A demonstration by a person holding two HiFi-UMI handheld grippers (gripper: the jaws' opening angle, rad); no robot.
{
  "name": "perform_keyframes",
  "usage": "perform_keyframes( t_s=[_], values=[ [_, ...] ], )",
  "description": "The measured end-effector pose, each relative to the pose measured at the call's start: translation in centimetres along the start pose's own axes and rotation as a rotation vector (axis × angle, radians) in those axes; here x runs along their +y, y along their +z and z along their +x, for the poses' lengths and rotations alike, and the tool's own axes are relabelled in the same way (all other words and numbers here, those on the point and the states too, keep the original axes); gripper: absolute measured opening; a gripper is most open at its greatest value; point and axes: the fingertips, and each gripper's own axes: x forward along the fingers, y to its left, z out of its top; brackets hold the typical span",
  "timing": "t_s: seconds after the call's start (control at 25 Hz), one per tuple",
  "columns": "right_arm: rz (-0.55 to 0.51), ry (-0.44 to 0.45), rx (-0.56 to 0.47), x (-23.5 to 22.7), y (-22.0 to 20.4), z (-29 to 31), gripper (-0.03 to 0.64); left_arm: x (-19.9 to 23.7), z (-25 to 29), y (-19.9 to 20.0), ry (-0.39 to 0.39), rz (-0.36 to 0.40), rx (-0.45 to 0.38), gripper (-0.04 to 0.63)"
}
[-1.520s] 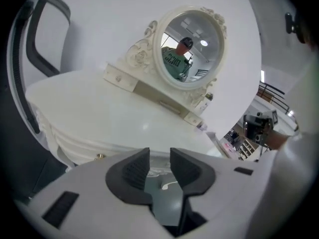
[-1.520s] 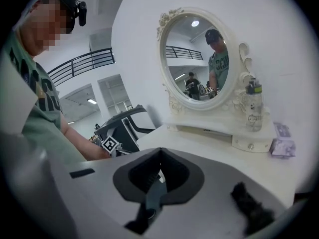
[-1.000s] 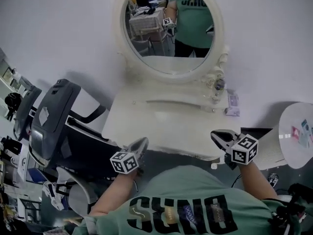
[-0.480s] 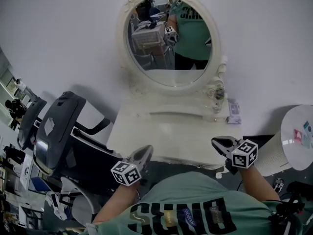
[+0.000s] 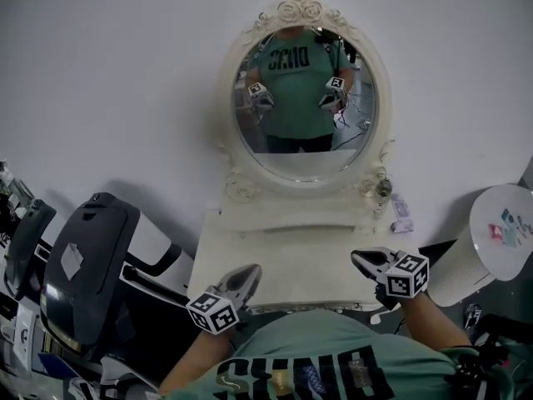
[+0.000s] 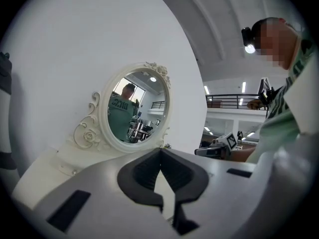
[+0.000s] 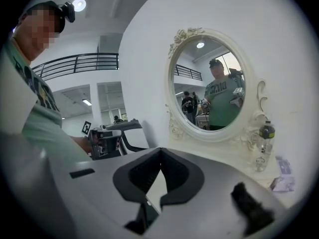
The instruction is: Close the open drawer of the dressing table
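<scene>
The white dressing table [image 5: 283,252] with its oval mirror [image 5: 304,98] stands against the wall in the head view. Its drawer front lies under the table's near edge, hidden by the person's torso, so I cannot tell how far out it is. My left gripper [image 5: 248,272] hovers at the front left corner, shut and empty. My right gripper [image 5: 358,257] is over the front right edge, also shut with nothing in it. Both jaw pairs meet at their tips in the left gripper view [image 6: 160,149] and the right gripper view [image 7: 160,149], which look toward the mirror.
A small bottle [image 5: 382,192] and a flat packet [image 5: 401,211] stand at the table's back right. A dark office chair [image 5: 83,265] is close on the left. A round white side table [image 5: 504,223] is on the right.
The head view has tipped upward, so the whole mirror now shows the person and both grippers. Both grippers have risen and shifted along the table's front edge. Their jaws stay shut.
</scene>
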Motion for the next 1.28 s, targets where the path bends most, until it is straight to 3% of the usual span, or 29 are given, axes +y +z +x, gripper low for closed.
perform_keyframes(
  t_s=[0.24,0.48,0.6,0.76,1.0,1.28],
  values=[
    [0.024,-0.063,-0.018,2.1,1.9,4.2,0.011,4.2,-2.0,3.0,-0.074,0.027,0.024,0.011],
    [0.037,-0.085,-0.010,1.9,1.6,4.4,0.011,4.3,-0.6,3.6,-0.144,0.039,0.036,0.011],
    [0.019,-0.073,0.009,0.4,1.4,3.2,0.011,3.7,0.9,3.4,-0.129,0.035,0.010,0.010],
    [0.014,-0.068,-0.004,-2.7,2.7,0.0,0.011,1.5,3.7,2.7,-0.099,-0.028,-0.034,0.010],
    [0.016,-0.073,-0.030,-6.8,2.5,-2.4,0.011,-1.9,6.7,2.2,-0.082,0.006,-0.034,0.009],
    [0.012,-0.038,-0.063,-7.5,4.0,0.0,0.011,-1.3,6.0,3.3,-0.025,0.086,0.008,0.009]
  ],
)
